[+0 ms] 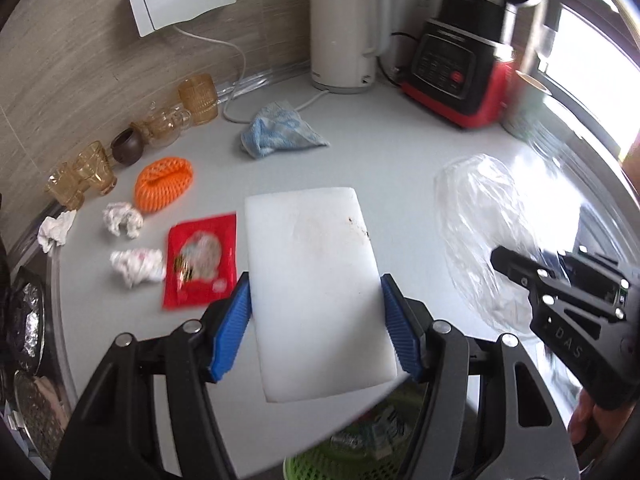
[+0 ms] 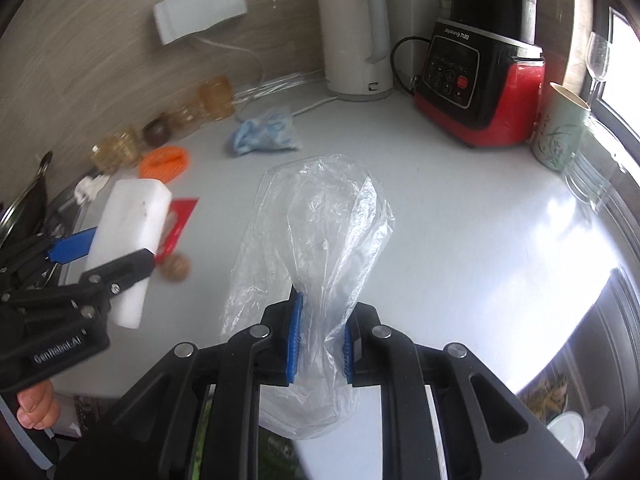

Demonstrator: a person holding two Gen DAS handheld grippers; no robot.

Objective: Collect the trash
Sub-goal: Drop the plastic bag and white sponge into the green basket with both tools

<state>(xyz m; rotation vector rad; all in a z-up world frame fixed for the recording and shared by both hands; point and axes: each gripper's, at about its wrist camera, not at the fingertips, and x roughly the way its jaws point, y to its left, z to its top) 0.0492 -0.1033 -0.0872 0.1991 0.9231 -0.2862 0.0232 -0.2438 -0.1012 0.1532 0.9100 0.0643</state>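
On the red and black blender point(image 2: 476, 80) by the wall, white letters spell "Joyoung". The left gripper point(image 1: 316, 320) has "GenRobot.AI" on its side, seen from the right wrist. The white counter point(image 1: 380, 168) runs along a tan tiled wall, with a white kettle point(image 1: 344, 32) and a blue cloth point(image 1: 280, 130) on it. The left gripper squeezes a white foam block point(image 1: 316, 292) between its blue pads. The right gripper point(image 2: 320, 342) is pinched tight on a clear plastic bag point(image 2: 320, 232).
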